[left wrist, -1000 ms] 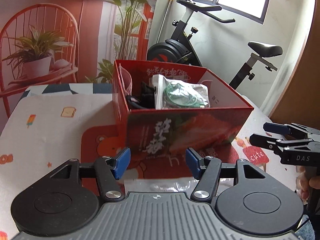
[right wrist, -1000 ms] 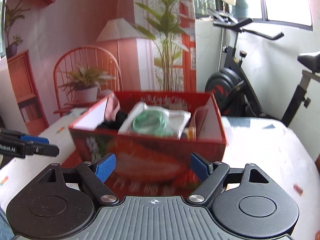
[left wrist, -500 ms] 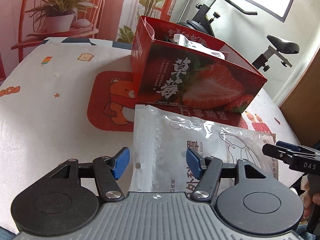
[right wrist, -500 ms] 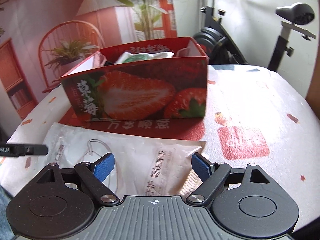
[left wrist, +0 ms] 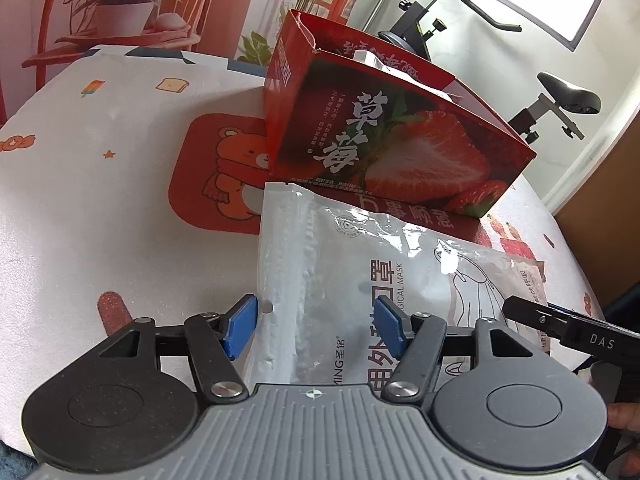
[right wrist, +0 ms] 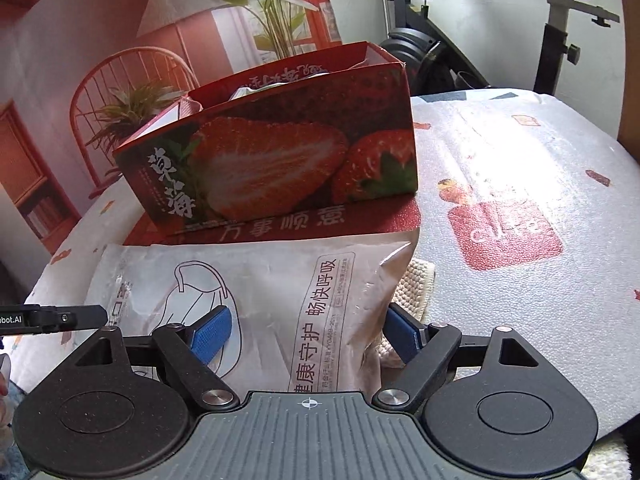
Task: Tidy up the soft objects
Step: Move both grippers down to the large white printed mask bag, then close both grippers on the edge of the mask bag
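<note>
Left wrist view: bench (left wrist: 100, 208) with white patterned cover fills left and centre; orange bear mat (left wrist: 216, 168) left of centre, partly under the strawberry box (left wrist: 384, 148), which sits upper centre, open top, contents mostly hidden. Silver mask pouch (left wrist: 328, 280) lies flat on the bench just below the box, its top edge touching or nearly touching the box base. Left gripper (left wrist: 314, 330) at lower centre, jaws apart, blue pads over the pouch's near left part, not pinching it. Right gripper tip enters from lower right edge. Exercise bike (left wrist: 480, 20) upper right. Right wrist view: left gripper tip at left edge, mid height; strawberry box (right wrist: 280, 160) upper centre; mask pouch (right wrist: 260, 292) below it, in front of the box, right end puffed up. Right gripper (right wrist: 308, 334) lower centre, jaws wide, pads either side of the pouch's right end, no squeeze visible. Cream knit cloth (right wrist: 416, 284) peeks out under the pouch's right edge; bench cover (right wrist: 520, 180) to the right.
</note>
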### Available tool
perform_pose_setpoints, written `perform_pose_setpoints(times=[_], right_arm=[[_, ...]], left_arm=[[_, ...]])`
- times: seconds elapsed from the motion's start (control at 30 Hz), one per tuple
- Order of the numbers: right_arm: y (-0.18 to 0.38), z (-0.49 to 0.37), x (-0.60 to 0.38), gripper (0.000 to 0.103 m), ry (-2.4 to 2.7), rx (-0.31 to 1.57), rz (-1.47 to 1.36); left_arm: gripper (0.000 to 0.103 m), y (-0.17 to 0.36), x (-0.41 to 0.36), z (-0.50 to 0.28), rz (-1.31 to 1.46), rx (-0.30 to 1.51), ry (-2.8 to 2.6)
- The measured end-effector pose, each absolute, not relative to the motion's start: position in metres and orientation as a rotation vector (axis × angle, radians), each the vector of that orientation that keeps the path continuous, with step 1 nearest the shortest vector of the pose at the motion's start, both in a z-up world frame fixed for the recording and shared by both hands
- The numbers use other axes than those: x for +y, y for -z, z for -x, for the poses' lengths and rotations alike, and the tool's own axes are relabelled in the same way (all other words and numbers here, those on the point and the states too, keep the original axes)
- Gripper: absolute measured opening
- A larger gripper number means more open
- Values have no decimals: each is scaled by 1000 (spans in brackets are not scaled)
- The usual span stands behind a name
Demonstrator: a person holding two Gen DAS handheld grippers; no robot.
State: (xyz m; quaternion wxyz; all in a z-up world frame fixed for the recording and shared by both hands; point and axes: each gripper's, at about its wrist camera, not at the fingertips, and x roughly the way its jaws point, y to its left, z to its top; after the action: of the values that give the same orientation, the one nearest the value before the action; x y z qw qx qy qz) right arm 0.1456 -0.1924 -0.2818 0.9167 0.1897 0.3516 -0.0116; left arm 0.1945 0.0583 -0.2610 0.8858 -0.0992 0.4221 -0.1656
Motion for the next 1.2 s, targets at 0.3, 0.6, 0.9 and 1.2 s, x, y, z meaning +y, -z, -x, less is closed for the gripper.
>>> perform_pose_setpoints(times=[0.3,0.6,0.9,1.2], right_arm=[[288,-146,-195,81,15,727,-411],[291,-148,-197,82,-2,732,-419],[284,-172,-207,82,-99,814,-435],[279,-191,-210,83,-220,922,-337]], left_arm=[[66,268,56,-196,215,900,351],[71,276,65,-203,305,940,349],[69,265,71,-234,295,963,396],[69,266,53,-250,159,1042,470]])
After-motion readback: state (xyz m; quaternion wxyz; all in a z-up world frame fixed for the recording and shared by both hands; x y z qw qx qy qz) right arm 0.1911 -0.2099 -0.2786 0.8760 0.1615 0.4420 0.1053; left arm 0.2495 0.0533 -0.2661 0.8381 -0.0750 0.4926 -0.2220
